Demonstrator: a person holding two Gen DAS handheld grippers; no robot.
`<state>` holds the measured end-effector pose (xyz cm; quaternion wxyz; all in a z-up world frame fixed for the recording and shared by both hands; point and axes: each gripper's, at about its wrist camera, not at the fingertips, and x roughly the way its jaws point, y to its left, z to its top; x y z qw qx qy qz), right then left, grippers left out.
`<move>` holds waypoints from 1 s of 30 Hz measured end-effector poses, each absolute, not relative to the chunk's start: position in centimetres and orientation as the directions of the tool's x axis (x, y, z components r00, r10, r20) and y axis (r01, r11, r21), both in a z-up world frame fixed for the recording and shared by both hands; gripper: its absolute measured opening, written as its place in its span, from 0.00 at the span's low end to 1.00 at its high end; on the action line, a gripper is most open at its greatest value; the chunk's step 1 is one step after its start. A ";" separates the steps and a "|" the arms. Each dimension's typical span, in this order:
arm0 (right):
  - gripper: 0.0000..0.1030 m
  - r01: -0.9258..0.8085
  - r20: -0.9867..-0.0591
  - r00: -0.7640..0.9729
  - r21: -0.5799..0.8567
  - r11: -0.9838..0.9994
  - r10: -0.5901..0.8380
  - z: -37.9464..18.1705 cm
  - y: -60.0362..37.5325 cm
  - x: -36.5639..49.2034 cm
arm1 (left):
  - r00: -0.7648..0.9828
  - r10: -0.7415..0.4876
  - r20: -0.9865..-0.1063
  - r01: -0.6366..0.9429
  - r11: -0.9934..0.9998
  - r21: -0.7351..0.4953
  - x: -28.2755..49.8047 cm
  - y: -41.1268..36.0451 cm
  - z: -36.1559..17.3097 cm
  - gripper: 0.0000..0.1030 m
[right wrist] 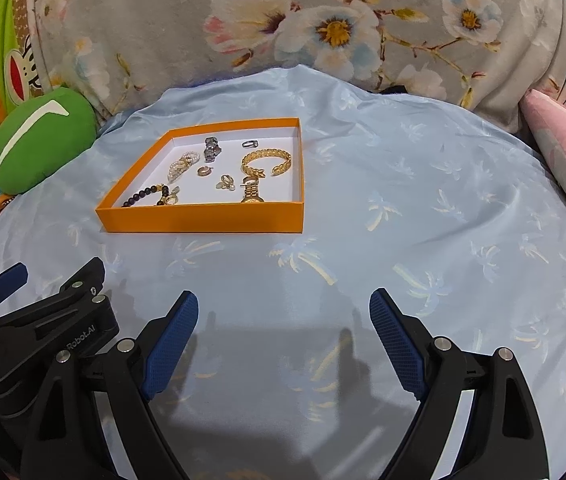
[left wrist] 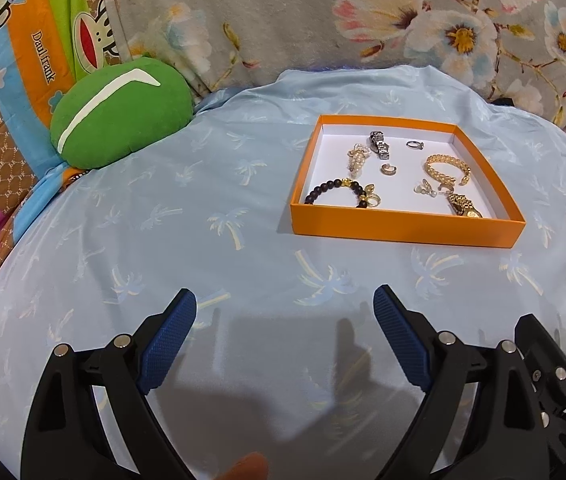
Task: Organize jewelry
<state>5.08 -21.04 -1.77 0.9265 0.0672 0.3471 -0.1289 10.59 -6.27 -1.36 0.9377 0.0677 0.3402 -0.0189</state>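
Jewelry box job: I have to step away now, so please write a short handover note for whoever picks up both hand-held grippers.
Left hand-held gripper: open, empty, over the blue sheet short of the box.
Right hand-held gripper: open, empty, beside the left one.
Things: the orange box holds the gold cuff bracelet, gold watch, dark bead bracelet, pearl piece, silver watch, silver ring and small earrings.
Done: all visible jewelry is in the box.
Left: pieces lie loose; tidy them if needed.

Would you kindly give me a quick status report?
Left tool and right tool open, empty. Jewelry all inside orange box on blue sheet. Nothing in the way.
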 end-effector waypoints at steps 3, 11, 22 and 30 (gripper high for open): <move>0.83 0.289 -0.660 0.725 0.031 0.957 -0.198 -1.8 -21.0 5.0 | 0.769 0.017 -0.639 0.080 0.989 0.121 10.5 -6.4 -1.4 0.85; 0.83 0.287 -0.661 0.725 0.032 0.957 -0.195 -1.8 -21.1 5.0 | 0.769 0.016 -0.639 0.080 0.989 0.121 10.5 -6.4 -1.4 0.85; 0.83 0.287 -0.660 0.726 0.032 0.957 -0.196 -1.8 -21.1 5.0 | 0.772 0.015 -0.636 0.080 0.989 0.121 10.4 -6.6 -1.3 0.85; 0.83 0.288 -0.658 0.727 0.032 0.957 -0.197 -1.7 -21.2 5.0 | 0.772 0.015 -0.636 0.081 0.989 0.121 10.4 -6.5 -1.3 0.85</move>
